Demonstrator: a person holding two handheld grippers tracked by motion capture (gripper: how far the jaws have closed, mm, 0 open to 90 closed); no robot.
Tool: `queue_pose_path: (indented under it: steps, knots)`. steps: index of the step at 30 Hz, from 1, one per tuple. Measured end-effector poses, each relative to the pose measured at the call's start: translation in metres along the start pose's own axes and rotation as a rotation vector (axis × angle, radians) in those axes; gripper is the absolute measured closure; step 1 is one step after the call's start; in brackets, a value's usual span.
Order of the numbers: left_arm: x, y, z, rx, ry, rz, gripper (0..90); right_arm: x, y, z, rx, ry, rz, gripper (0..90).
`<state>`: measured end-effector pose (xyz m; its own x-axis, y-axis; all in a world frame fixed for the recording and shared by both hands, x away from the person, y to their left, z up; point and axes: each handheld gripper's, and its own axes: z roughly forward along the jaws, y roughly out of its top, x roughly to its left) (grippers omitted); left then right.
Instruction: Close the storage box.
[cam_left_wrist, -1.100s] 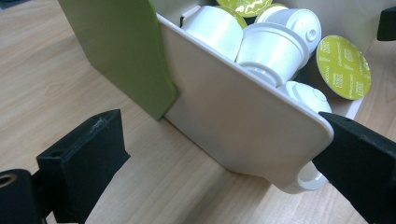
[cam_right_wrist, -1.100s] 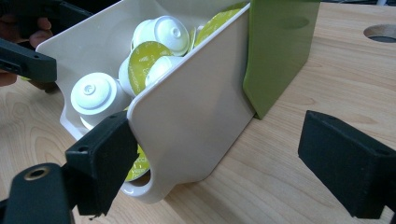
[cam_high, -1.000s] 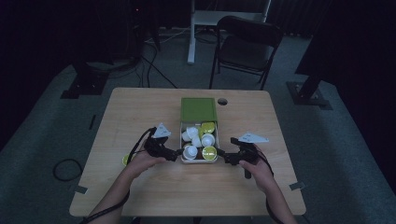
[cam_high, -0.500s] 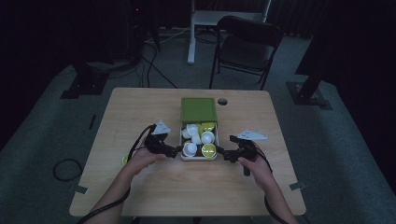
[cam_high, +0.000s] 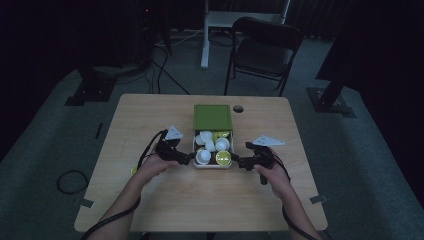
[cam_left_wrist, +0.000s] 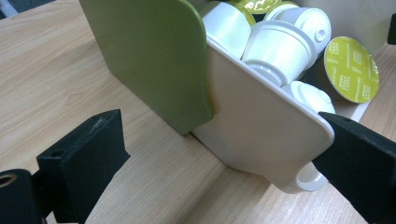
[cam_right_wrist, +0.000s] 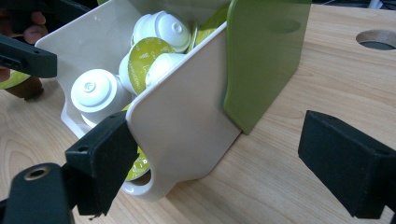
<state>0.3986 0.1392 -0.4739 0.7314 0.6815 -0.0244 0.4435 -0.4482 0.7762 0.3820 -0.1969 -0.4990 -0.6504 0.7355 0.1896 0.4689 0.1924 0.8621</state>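
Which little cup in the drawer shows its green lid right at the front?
The capsule at the front right corner of the white drawer, nearest the right tongs. Its green foil lid faces up, while its front neighbour shows white.

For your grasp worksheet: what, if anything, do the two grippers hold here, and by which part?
Nothing is clamped. The left gripper and right gripper stand open, each with one jaw touching a front corner of the white drawer of coffee capsules.

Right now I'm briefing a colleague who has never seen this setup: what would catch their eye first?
A white drawer crammed with white and lime-lidded coffee capsules, pulled out of its green sleeve at mid-table. The left tool and right tool flank its front corners, jaws open. Behind the wooden table a dark chair stands in gloom.
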Motion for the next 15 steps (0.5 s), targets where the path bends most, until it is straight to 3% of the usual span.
queue_pose_path:
  steps: [15]
  knots:
    - [0.0053, 0.0050, 0.0025, -0.009, 0.020, -0.009, 4.1, -0.0054, 0.0070, 0.0054, -0.001, -0.006, 0.031, 11.4]
